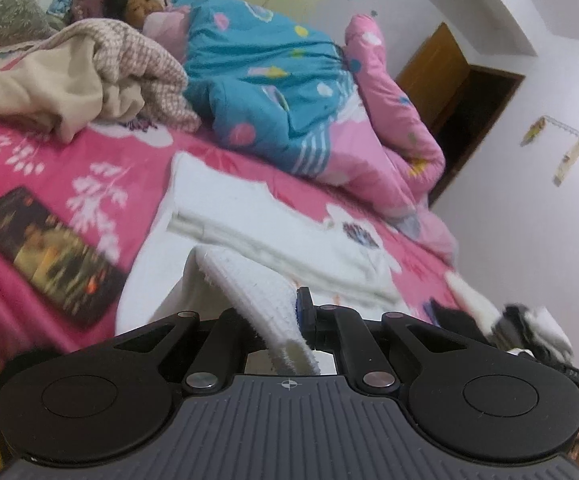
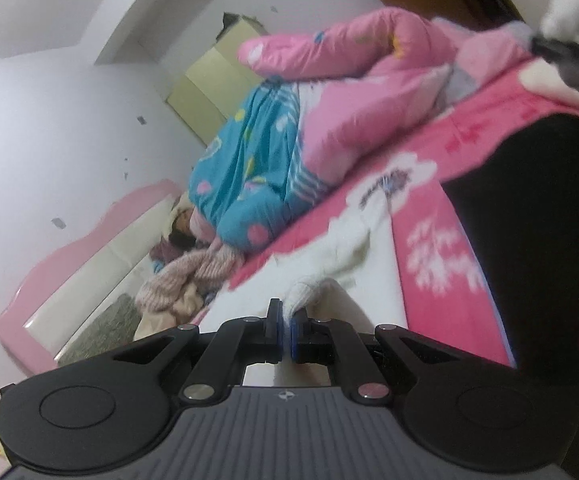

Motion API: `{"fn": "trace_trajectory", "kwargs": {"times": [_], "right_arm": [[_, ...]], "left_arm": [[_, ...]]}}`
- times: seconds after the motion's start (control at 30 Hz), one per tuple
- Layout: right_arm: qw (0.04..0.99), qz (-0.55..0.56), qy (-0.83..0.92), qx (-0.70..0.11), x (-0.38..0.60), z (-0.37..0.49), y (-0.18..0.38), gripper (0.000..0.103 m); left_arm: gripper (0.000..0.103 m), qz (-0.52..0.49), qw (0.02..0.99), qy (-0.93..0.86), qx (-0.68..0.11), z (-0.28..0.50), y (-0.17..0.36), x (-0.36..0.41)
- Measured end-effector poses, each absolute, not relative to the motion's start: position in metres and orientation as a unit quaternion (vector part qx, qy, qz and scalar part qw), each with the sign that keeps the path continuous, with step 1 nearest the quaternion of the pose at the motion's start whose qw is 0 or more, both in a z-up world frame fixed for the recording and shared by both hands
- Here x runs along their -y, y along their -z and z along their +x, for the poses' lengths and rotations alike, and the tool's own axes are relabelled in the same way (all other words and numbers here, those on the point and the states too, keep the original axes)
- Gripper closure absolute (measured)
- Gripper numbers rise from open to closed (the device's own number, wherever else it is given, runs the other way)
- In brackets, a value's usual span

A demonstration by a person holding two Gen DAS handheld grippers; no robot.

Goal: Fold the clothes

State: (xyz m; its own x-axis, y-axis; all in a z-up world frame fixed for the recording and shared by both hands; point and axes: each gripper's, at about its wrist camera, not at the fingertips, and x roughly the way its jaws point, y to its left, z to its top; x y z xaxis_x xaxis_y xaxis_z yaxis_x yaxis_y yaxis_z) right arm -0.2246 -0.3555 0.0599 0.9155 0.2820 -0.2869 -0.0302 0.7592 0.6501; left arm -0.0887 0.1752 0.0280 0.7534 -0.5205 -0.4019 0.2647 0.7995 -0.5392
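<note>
Left gripper [image 1: 285, 320] fingers clamped on white knitted garment [image 1: 249, 216] edge, right gripper [image 2: 286, 320] fingers likewise on it; both lift hem above pink floral bed [image 1: 29, 160], likely for fold.

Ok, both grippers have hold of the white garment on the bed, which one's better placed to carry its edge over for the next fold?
Probably the left gripper: it holds a lifted flap of the white garment, while the right gripper pinches only a bunched corner.
</note>
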Motion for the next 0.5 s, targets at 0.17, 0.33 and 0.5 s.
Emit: {"fn": "trace_trajectory", "kwargs": {"times": [0.17,0.33,0.5], "right_arm": [[0.921,0.343,-0.071,-0.172,0.364,-0.161,-0.054,0.099],[0.917,0.357,-0.057,-0.171,0.377,-0.092,-0.04,0.099],[0.904,0.384,-0.046,-0.183,0.394,-0.03,-0.022,0.099]], "left_arm": [[0.099,-0.238,0.912,0.197,-0.269,-0.025,-0.021,-0.162],[0.099,-0.256,0.908,0.18,-0.277,0.039,-0.007,-0.155],[0.099,-0.286,0.893,0.163,-0.306,0.092,0.013,-0.157]]}}
